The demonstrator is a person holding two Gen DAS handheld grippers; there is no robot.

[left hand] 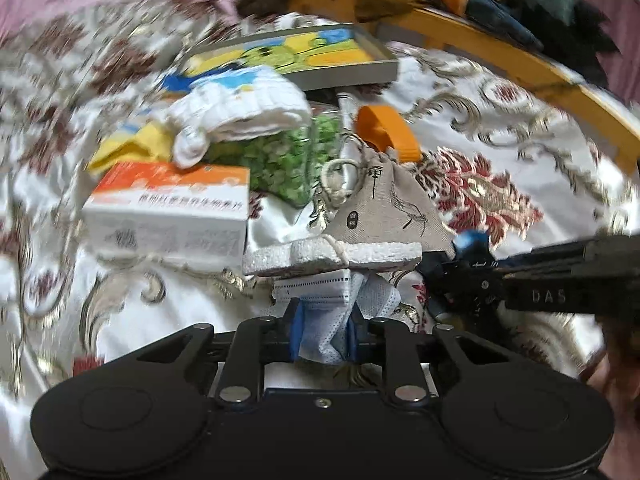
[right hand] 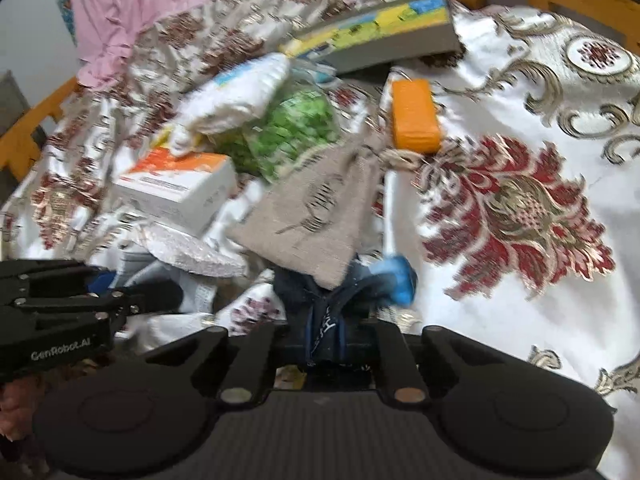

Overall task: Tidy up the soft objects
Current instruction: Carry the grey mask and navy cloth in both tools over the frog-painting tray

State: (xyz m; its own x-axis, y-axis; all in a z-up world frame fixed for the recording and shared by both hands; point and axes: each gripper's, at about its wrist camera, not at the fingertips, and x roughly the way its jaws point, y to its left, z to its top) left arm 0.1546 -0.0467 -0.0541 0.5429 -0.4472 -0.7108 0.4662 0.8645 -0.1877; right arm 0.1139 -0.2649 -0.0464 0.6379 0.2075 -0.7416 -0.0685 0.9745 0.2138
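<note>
My left gripper (left hand: pixel 324 334) is shut on a light blue face mask (left hand: pixel 332 312), held low over the bed. A white foam piece (left hand: pixel 332 256) lies just past it, and a grey drawstring pouch (left hand: pixel 384 204) behind that. My right gripper (right hand: pixel 324 336) is shut on a dark navy cloth (right hand: pixel 320 320); the grey pouch (right hand: pixel 316 216) lies just ahead of it. A white knitted cloth (left hand: pixel 244 108) rests on a bag of green pieces (left hand: pixel 288 160). The right gripper shows from the side in the left wrist view (left hand: pixel 460 276), and the left gripper shows in the right wrist view (right hand: pixel 120 300).
A white and orange medicine box (left hand: pixel 168 208) lies left of the pile. A flat picture box (left hand: pixel 304 56) lies behind, an orange block (right hand: pixel 414 114) to the right. Everything sits on a floral bedspread (right hand: pixel 520 208). A wooden bed frame (left hand: pixel 520 64) curves along the back.
</note>
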